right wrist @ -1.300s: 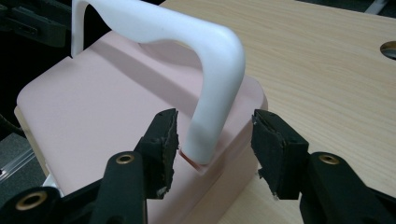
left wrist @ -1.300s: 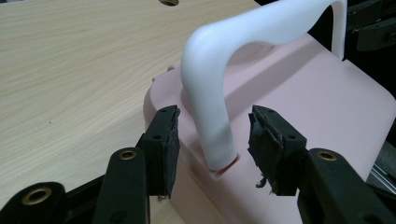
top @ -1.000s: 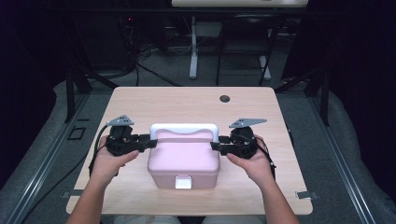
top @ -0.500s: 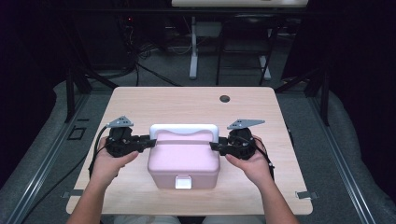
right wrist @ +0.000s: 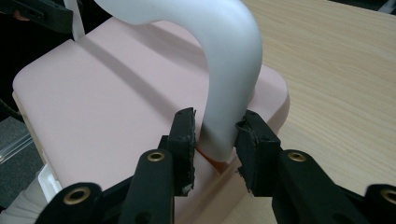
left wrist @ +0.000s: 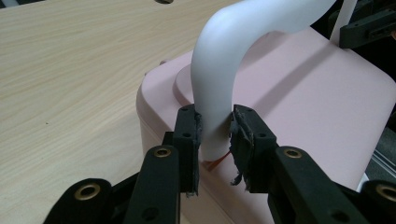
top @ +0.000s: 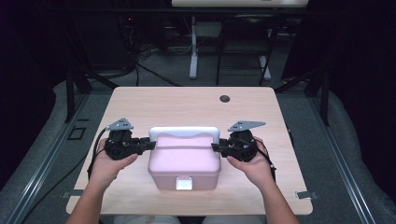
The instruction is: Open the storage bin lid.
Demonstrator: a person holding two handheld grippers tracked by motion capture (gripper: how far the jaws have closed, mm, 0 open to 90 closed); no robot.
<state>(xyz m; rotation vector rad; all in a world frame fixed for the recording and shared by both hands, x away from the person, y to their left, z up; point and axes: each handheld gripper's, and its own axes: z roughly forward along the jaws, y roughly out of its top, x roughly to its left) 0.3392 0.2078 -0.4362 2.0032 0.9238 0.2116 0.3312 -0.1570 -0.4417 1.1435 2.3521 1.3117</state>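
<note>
Your left tool point(top: 148, 145) and right tool point(top: 215, 147) face each other across the pink box point(top: 185, 161), which sits between them near the desk's point(top: 187, 105) front edge. The box's front wall stands close to that near edge, so little bare wood lies on your side of the tools. Beyond the tools the desk runs open to its far edge, broken by one dark round hole point(top: 224, 99). Outward of each tool, a strip of bare wood reaches the side edges.

In the left gripper view, your left tool point(left wrist: 215, 135) is closed on the left leg of the white handle point(left wrist: 224, 74), both pads pressed against it just above the lid. In the right gripper view, your right tool point(right wrist: 215, 135) clamps the handle's point(right wrist: 229, 70) other leg the same way, with a little orange showing at the leg's foot.

The box point(left wrist: 299, 107) is pale pink with rounded corners and a flat matte lid. The handle arches smooth and glossy white over its far side. A small white latch point(top: 184, 184) sits mid-front, facing you.

The desk is light wood grain. Around it the floor is grey, and past the far edge the room is dark, with cables and metal stands.
</note>
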